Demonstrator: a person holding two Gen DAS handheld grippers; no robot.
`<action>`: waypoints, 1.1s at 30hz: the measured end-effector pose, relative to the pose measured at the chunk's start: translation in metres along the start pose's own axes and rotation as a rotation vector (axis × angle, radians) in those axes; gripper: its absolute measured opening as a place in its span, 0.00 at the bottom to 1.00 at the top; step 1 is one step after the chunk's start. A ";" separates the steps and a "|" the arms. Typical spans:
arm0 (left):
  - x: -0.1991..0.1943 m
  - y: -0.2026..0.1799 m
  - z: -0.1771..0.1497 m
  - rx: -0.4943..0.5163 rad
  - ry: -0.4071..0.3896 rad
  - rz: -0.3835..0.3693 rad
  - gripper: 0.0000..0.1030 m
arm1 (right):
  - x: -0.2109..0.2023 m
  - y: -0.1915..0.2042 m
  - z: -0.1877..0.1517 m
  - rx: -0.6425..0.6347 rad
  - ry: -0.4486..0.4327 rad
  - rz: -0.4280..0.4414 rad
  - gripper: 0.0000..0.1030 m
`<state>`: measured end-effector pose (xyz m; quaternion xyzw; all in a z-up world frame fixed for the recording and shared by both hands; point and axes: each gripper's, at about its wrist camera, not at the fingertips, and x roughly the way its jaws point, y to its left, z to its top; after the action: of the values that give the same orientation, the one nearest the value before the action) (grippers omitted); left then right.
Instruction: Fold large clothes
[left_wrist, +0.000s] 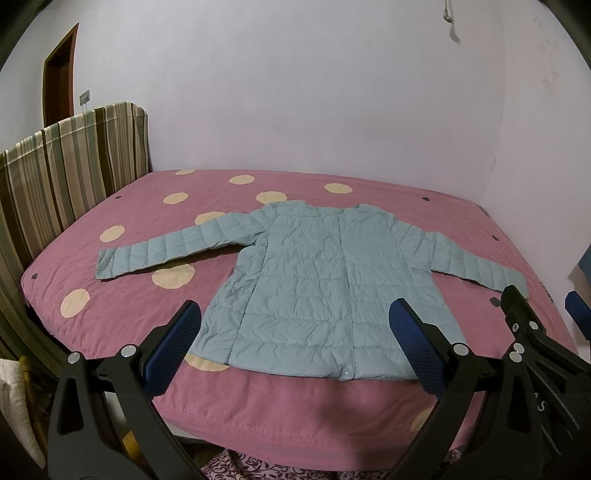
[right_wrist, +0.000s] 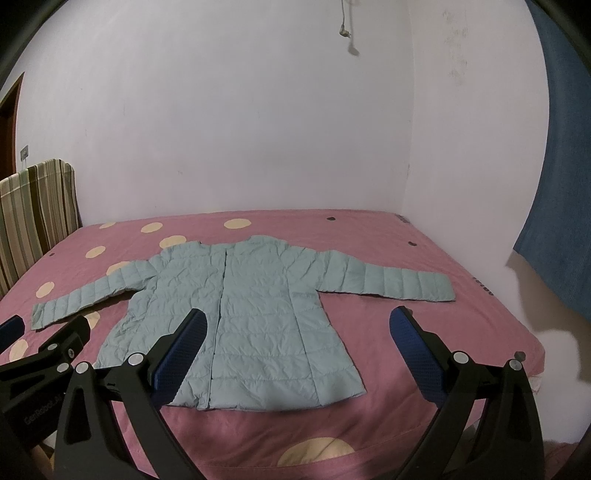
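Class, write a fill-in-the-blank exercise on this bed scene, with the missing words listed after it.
1. The light blue jacket lies flat with both sleeves spread ____.
2. The bedspread is pink with cream ____.
3. The left tool is ____ and holds nothing.
4. The right tool hovers over the jacket's ____ edge.

Missing words: out; dots; open; bottom

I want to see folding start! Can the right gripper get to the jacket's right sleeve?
Probably yes. The right gripper is open and empty, and the sleeve lies flat on the bed ahead of its fingers with nothing between.
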<state>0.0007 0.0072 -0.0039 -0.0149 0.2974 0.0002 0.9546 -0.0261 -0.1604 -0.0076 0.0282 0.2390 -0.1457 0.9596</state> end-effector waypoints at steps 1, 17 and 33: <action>0.000 0.000 0.000 0.000 0.000 0.000 0.98 | 0.000 0.000 0.000 0.000 0.000 0.000 0.95; 0.001 -0.001 -0.001 0.002 0.002 0.003 0.98 | 0.001 -0.001 -0.001 0.000 0.005 0.002 0.95; 0.002 0.000 -0.001 0.002 0.006 0.003 0.98 | 0.001 -0.002 -0.001 -0.001 0.009 0.002 0.95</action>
<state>0.0015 0.0069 -0.0059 -0.0134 0.3004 0.0015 0.9537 -0.0268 -0.1624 -0.0092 0.0287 0.2431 -0.1447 0.9587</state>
